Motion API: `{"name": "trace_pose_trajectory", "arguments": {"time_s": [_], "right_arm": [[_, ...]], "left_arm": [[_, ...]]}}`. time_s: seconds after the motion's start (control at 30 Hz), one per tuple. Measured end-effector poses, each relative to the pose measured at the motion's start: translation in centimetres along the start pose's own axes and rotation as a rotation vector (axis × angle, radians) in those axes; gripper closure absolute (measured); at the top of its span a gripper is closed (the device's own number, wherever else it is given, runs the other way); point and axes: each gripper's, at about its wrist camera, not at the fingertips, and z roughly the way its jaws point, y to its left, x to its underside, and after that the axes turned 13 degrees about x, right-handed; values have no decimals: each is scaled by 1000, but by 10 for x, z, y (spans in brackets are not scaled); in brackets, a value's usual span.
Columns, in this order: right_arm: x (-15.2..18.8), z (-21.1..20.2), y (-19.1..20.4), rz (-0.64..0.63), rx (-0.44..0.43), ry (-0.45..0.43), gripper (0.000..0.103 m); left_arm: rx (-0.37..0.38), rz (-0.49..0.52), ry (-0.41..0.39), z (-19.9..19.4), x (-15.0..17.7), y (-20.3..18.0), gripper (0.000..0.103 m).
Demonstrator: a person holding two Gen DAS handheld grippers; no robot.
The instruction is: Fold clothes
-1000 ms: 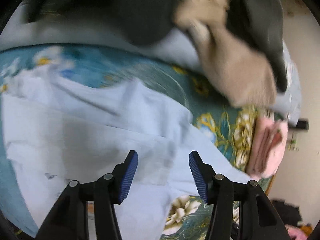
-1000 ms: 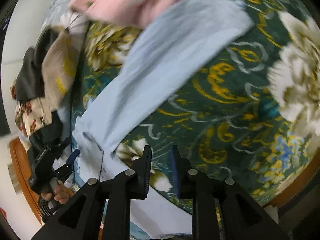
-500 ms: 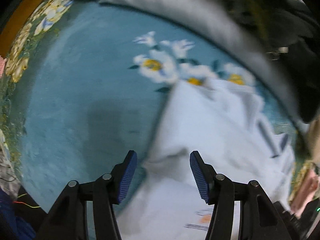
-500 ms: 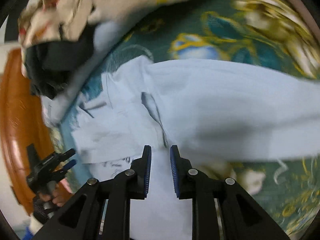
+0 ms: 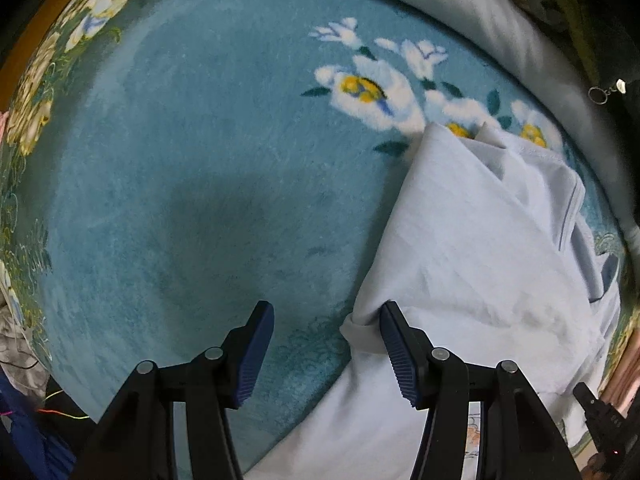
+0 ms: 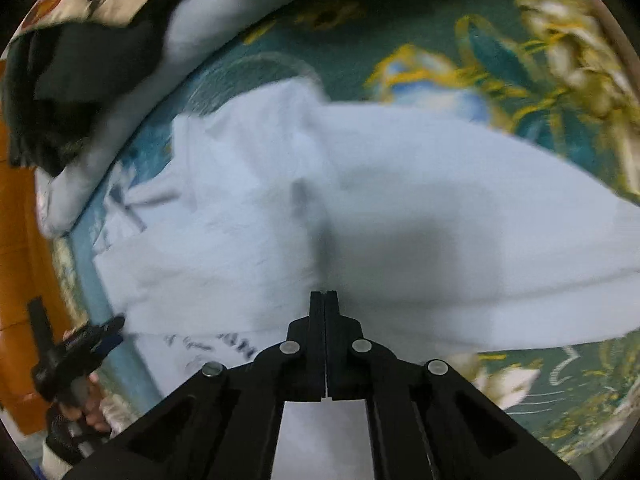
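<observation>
A pale blue shirt (image 5: 472, 256) lies partly folded on a teal floral blanket (image 5: 192, 168). My left gripper (image 5: 326, 354) is open and empty, low over the blanket, with its right finger at the shirt's left edge by a sleeve cuff (image 5: 362, 330). In the right wrist view the same shirt (image 6: 360, 216) spreads wide under my right gripper (image 6: 325, 300), whose jaws are pressed together just above the cloth; no fabric shows between them. The left gripper (image 6: 94, 336) also shows there at the far left.
A grey pillow or quilt (image 5: 500, 28) runs along the blanket's far edge. Dark and patterned clothes (image 6: 80, 60) are piled at the top left of the right wrist view. A wooden bed frame (image 6: 16, 240) borders the left side.
The left gripper has drifted slightly left, so the shirt's edge now sits at its right finger. The right gripper has closed fully and moved lower over the shirt.
</observation>
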Motion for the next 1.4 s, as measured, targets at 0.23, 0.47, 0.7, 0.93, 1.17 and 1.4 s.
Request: {"name": "trace_pose_trajectory", "arguments": {"time_s": [0.23,0.47,0.7,0.93,1.17,1.4], "right_arm": [[-2,-1,-26,62,-63,1,103],[30,-49,-99,233,-208,-125,95],[87,-66,-280,692,-178,-255,70],[112,-45,-415,1037,-247,-287,70],[88,-22,-418,1000,-280,-248,74],[90,-34,-422,974,-311,-282,100]], "left_arm": [[-11,-13,1,-4,4,1,44],[68,-53,-88,-48,23,-10,44],[148,-90,-145,-81,77,-34,44],[139,-135,-157,-89,90,-68,44],[154,-126,-195,-110,122,-91,44],[168,-122,-230,-130,144,-95,44]]}}
